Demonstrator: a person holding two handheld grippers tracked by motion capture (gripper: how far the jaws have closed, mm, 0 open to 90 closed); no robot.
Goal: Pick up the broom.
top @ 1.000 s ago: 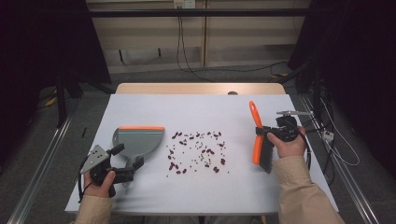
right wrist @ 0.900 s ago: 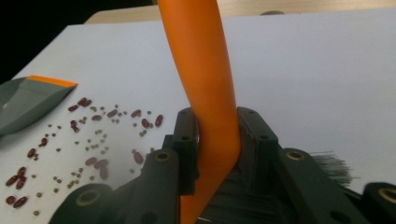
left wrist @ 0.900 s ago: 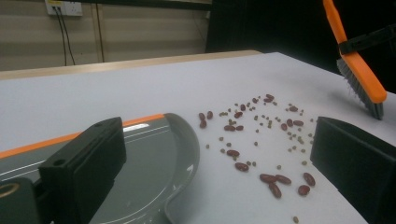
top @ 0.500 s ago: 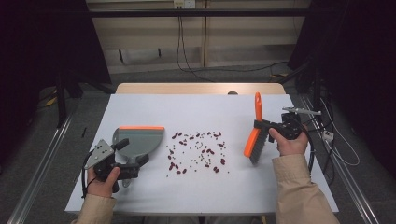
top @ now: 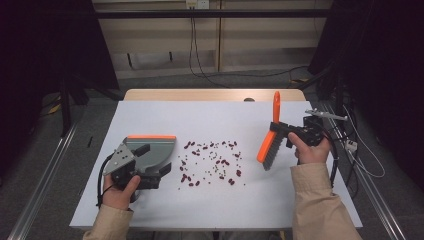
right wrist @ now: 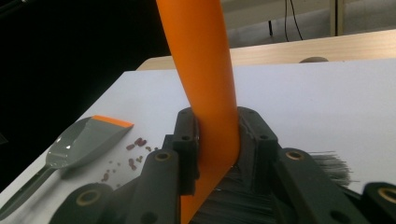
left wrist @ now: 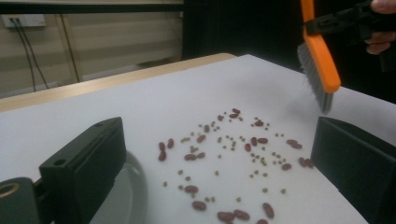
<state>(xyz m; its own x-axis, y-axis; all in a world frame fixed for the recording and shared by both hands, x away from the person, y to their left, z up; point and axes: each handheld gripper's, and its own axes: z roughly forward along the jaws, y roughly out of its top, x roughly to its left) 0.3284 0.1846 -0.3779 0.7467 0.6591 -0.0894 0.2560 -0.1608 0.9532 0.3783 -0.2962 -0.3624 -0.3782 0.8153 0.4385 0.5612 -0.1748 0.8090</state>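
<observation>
The right gripper [top: 287, 134] clamps one orange brush [top: 268, 143], lifted right of the scattered beans [top: 211, 162]; its own view shows the jaws pinching the handle. The left gripper [top: 150, 172], jaws spread, straddles one grey dustpan [top: 150, 150] on the table [top: 210, 215].

White table [top: 150, 115] carries a scatter of beans [top: 212, 162] at centre. Grey dustpan [top: 152, 152] with orange edge lies left of them, the left gripper [top: 137, 170] at its handle. Right gripper [top: 295, 134] clamps an orange brush [top: 269, 140], bristles raised just right of the beans.
</observation>
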